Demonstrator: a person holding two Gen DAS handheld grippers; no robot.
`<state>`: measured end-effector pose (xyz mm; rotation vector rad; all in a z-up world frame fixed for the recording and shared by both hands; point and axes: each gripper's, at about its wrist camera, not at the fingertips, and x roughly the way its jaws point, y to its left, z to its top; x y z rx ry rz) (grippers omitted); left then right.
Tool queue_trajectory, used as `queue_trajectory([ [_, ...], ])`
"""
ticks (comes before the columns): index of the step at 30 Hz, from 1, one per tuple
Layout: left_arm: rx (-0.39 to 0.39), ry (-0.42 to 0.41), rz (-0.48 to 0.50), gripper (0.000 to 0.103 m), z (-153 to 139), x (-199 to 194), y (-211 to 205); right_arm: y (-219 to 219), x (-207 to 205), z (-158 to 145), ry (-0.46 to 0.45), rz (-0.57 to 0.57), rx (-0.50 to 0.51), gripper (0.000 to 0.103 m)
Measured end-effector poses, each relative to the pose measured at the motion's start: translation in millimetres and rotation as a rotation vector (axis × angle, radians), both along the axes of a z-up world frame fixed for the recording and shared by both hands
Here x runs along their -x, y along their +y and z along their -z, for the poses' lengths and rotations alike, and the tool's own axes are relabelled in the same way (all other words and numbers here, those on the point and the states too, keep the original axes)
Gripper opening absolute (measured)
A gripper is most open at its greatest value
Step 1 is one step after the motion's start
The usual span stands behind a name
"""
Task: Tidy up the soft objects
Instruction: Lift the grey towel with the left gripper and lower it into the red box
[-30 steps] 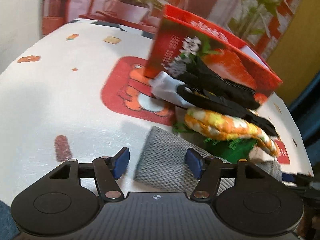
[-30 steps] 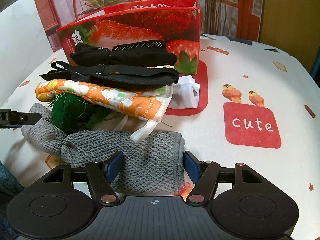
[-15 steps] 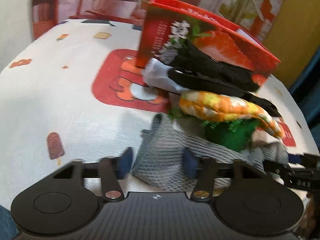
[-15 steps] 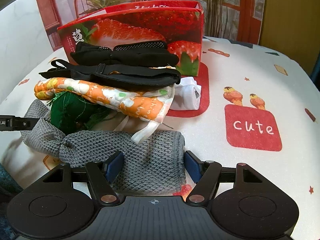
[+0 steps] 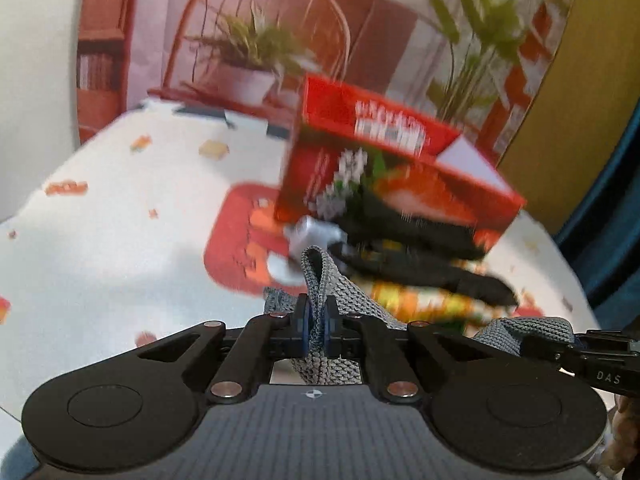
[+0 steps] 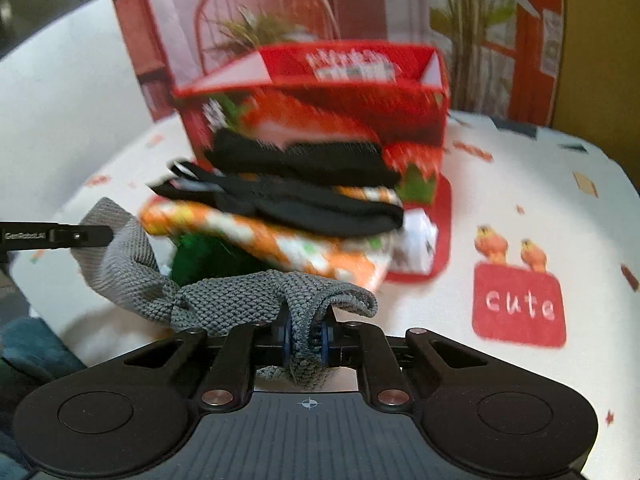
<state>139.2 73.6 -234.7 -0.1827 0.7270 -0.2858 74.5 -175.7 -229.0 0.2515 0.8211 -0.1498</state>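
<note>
Our table [image 6: 540,200], under its white cartoon-print cloth, carries the red strawberry box [image 6: 340,92], which stands upright at the back. Against the box's front leans the pile [image 6: 304,200]: black items on top, an orange patterned piece beneath, something green at the bottom, all blurred.

A second ago the grey cloth [image 6: 240,300] lay flat on the table in front of the pile, and both tools stood spread on either side of its ends. Now each end is bunched and lifted clear of the table, and the cloth hangs stretched between the two tools, just in front of the pile.

Both tools tilt downward toward the table, side by side. In the right view the other tool's black finger reaches in from the left edge onto the far end.

Our left tool [image 5: 315,324] is pressed together, pinching a fold of the cloth that stands up between its blue pads. Our right tool [image 6: 306,338] likewise pinches the other end, fabric draping over its pads.
</note>
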Motion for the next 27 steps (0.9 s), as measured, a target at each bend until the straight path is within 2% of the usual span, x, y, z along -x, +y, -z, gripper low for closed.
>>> queue_trajectory([
  [8,0.029,-0.125,-0.02,0.007,-57.9,-25.3,-1.1,-13.2,-29.5,-59.9,-0.133,-0.046,0.044,0.011],
  [14,0.025,-0.173,-0.032,0.007,-81.4,-60.1,-21.0,-37.3,-68.7,-85.4,-0.187,-0.031,0.124,0.011],
  [18,-0.012,-0.216,-0.032,0.007,-90.9,-90.3,-41.7,-58.4,-99.1,-94.3,-0.199,0.004,0.161,0.011],
  [21,-0.085,-0.26,-0.034,0.007,-94.0,-114.9,-59.5,-71.2,-120.5,-94.6,-0.197,0.019,0.211,0.011],
  [27,-0.153,-0.236,-0.044,0.007,-86.4,-159.1,-84.9,-89.8,-162.8,-88.5,-0.174,0.045,0.302,0.011],
])
